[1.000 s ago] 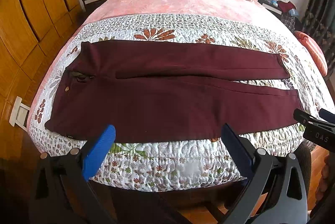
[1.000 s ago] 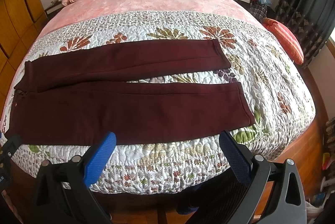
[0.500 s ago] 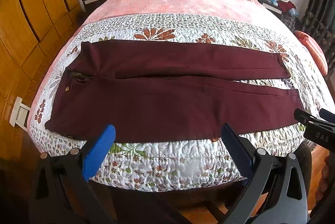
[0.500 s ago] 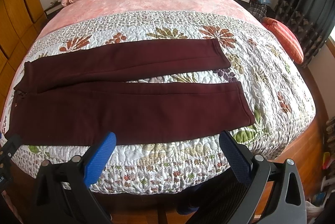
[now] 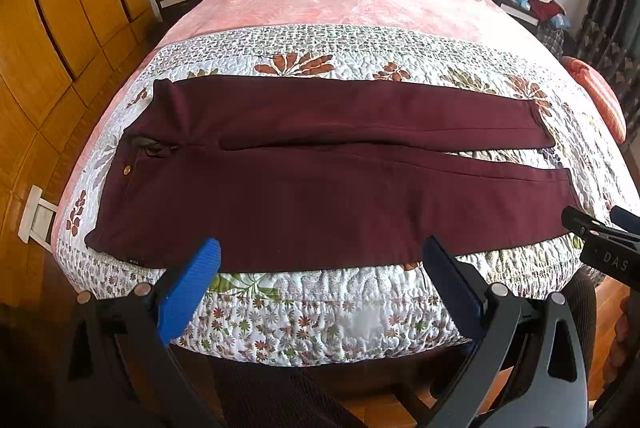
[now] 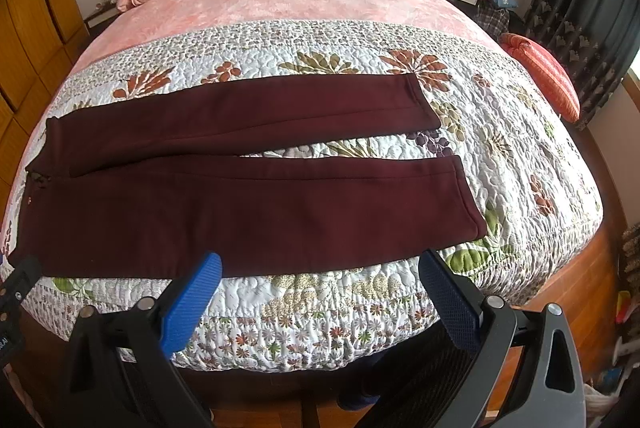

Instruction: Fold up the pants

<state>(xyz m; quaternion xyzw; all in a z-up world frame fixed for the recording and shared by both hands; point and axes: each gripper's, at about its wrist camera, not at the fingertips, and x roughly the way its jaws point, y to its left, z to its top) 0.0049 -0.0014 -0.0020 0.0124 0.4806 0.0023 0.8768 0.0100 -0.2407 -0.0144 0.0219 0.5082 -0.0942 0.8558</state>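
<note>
Nothing has shifted since before: we hold left gripper (image 5: 318,260) and right gripper (image 6: 318,274) spread wide, empty, above one pair of pants (image 5: 320,184) on one quilt (image 5: 320,44)

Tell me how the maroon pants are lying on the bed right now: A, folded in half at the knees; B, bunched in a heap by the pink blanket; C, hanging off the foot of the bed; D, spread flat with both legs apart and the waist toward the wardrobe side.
D: the maroon pants lie flat on the floral quilt, legs apart, unfolded.
</note>
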